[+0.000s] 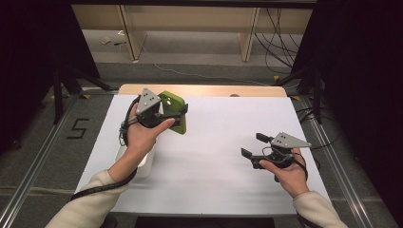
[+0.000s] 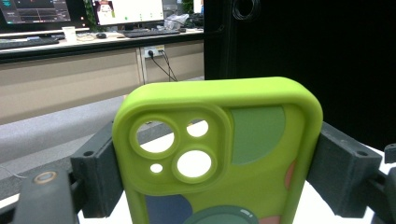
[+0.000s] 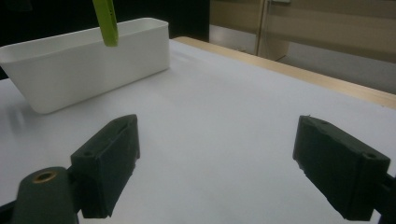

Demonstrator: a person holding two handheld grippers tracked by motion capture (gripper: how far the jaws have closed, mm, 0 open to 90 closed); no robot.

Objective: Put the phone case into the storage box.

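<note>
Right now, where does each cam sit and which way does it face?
High view: above the person's side, facing forward and down on the white table; both forearms, left gripper, right gripper.
Left gripper view: on the left gripper, facing along its jaws clamped on the green phone case.
Right gripper view: on the right gripper, facing over the table toward the white bin; open jaws.
Shared: all three show the case.

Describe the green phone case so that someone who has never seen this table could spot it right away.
Look at the white table, then at its far left part, where the left tool is raised above the surface. Clamped across its width between that tool's black jaws is the phone case. It is lime green, with round camera cutouts and coloured patches, unlike the plain white bin nearby.
</note>
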